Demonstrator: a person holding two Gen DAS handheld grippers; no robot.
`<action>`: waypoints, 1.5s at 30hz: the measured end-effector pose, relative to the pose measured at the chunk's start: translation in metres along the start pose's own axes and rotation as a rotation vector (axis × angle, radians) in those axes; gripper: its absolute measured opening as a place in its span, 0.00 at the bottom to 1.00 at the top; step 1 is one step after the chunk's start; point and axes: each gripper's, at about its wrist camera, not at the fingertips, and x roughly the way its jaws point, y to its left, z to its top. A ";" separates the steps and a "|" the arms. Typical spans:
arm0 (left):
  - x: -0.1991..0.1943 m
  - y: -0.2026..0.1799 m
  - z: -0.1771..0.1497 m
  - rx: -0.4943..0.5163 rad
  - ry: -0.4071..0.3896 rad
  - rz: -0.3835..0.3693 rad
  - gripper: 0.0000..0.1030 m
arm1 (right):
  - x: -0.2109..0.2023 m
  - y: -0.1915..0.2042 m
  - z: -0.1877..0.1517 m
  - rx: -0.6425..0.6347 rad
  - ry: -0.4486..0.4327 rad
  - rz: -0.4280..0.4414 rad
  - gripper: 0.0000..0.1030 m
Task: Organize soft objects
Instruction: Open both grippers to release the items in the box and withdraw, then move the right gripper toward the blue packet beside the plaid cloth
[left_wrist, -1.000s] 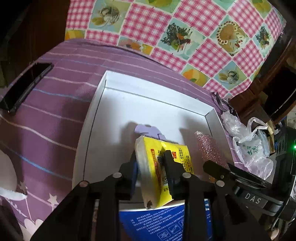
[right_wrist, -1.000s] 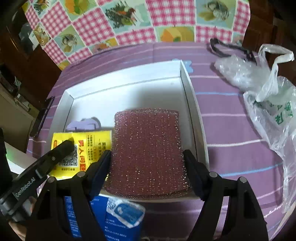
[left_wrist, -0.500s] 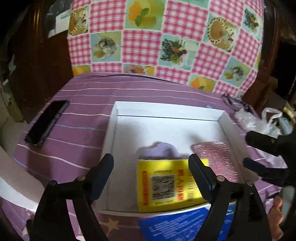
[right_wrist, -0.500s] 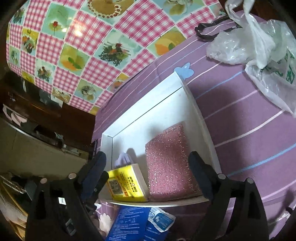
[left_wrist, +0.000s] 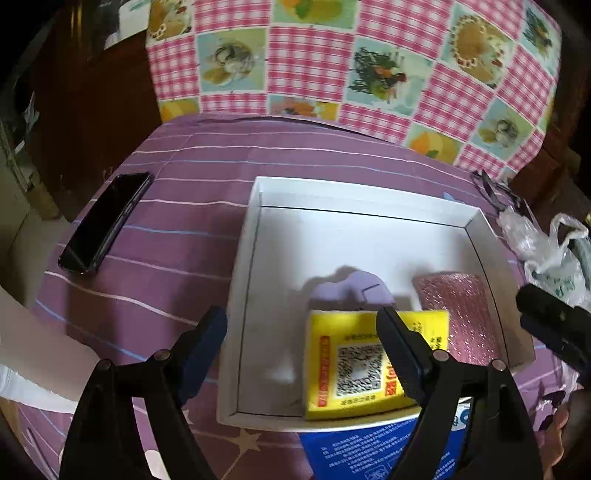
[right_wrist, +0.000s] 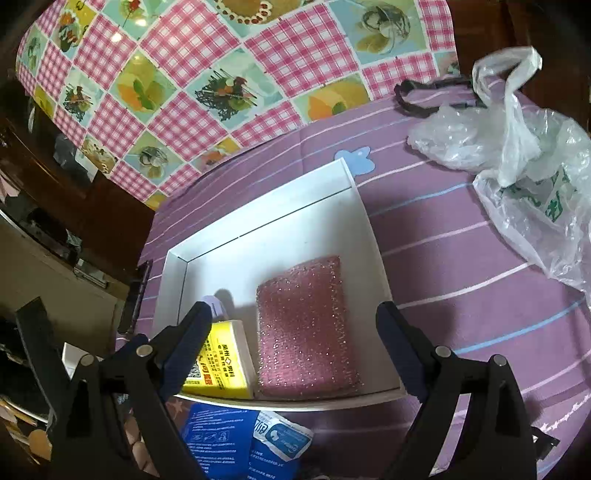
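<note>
**Three soft things in the white box, both grippers spread wide**

One shallow white box (left_wrist: 247, 280) is parked on the purple striped cloth (left_wrist: 177, 229), and three soft items can be counted inside it, all bunched at the near end. One yellow sponge pack (left_wrist: 347, 365) with a QR code printed on top is lying flat near the front wall. One glittery pink scouring pad (right_wrist: 306, 328) is laid flat just beside it, on the side nearer the right-hand wall; in the right wrist view the two look to be touching or nearly so. One small lilac piece (left_wrist: 351, 291) is tucked just behind the yellow pack, partly covered by it, so what it actually is can't be made out.

The left gripper (left_wrist: 303, 328) is held with its jaws wide apart, nothing between them, above the box's near left corner. The right gripper (right_wrist: 291, 325) is likewise spread wide and nothing is gripped; the pink pad is framed between its two fingers but isn't touched.

Outside the box: one blue printed packet (right_wrist: 240, 443) is poking out from under the front edge, one black phone (left_wrist: 105, 221) is lying well off to the left, and crumpled plastic bags (right_wrist: 517, 155) are heaped to the right, with a black strap (right_wrist: 410, 98) behind them. A pink checked cloth with fruit pictures (left_wrist: 351, 62) is hung at the back.
</note>
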 end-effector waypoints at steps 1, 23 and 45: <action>-0.001 0.002 0.000 -0.005 -0.004 0.008 0.81 | 0.000 -0.001 0.000 0.007 0.003 0.006 0.88; -0.094 0.004 -0.054 0.030 -0.081 -0.144 0.81 | -0.114 0.028 -0.053 -0.208 -0.159 -0.067 0.88; -0.075 0.008 -0.158 0.064 -0.009 -0.232 1.00 | -0.145 -0.006 -0.157 -0.246 -0.197 -0.087 0.88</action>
